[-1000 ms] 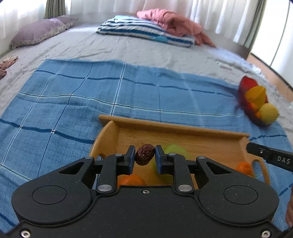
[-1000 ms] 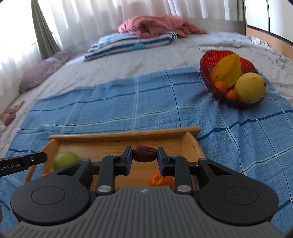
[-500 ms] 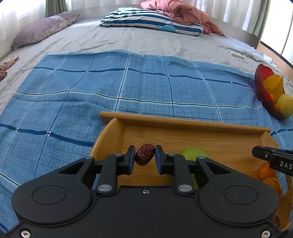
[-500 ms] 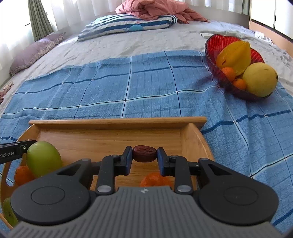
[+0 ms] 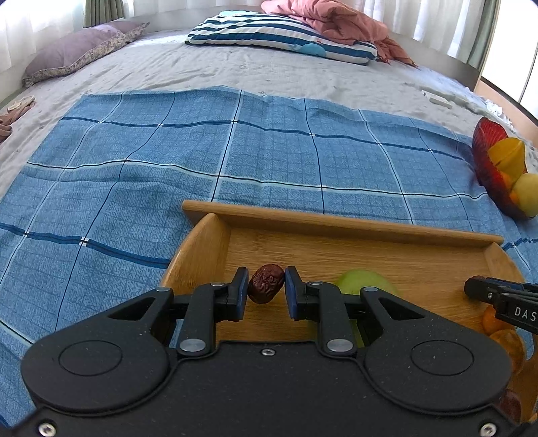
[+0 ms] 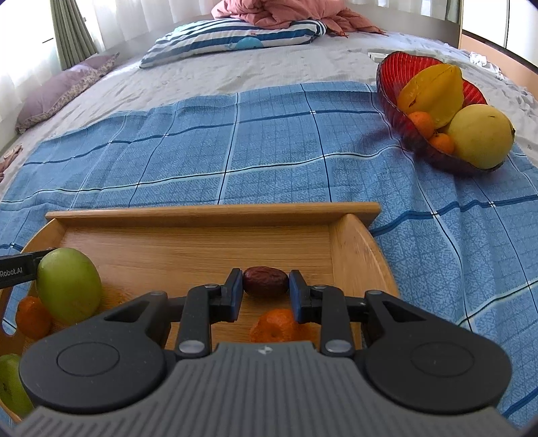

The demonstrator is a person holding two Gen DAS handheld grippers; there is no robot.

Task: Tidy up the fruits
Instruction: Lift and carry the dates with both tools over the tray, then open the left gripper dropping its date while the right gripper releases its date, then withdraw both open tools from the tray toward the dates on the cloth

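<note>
Wooden tray (image 6: 215,215) as the landmark, lying on a blue checked cloth (image 6: 269,161) spread over a bed.

Left gripper (image 5: 267,289) poised over the tray's left end, clamped on a wrinkled dark red date (image 5: 266,283), the fruit tilted between the blue pads (image 5: 240,294) and clear of the tray floor. Right gripper (image 6: 265,291) poised over the tray's right half, closed on a second date (image 6: 265,281), this one lying crosswise between the fingertips.

Inside the tray: a green apple (image 6: 68,284) toward the left end, a small orange (image 6: 32,316) touching it on the near side, a peeled-looking orange piece (image 6: 274,325) just under the right gripper's tips. Another green fruit (image 6: 10,383) at the tray's near left corner, mostly hidden by the gripper body, so possibly a second apple. From the left wrist view, more orange fruit (image 5: 506,338) at the tray's right end, under the tip of the other gripper.

Beyond the tray's right end, well apart from it, a red glass bowl (image 6: 400,70) on the cloth edge, holding a yellow star fruit (image 6: 432,90), a large yellow-green mango (image 6: 479,134) and two small oranges (image 6: 422,122).

Far beyond the tray, a striped pillow (image 6: 232,37), a pink blanket (image 6: 279,11) and a purple pillow (image 6: 57,90).
</note>
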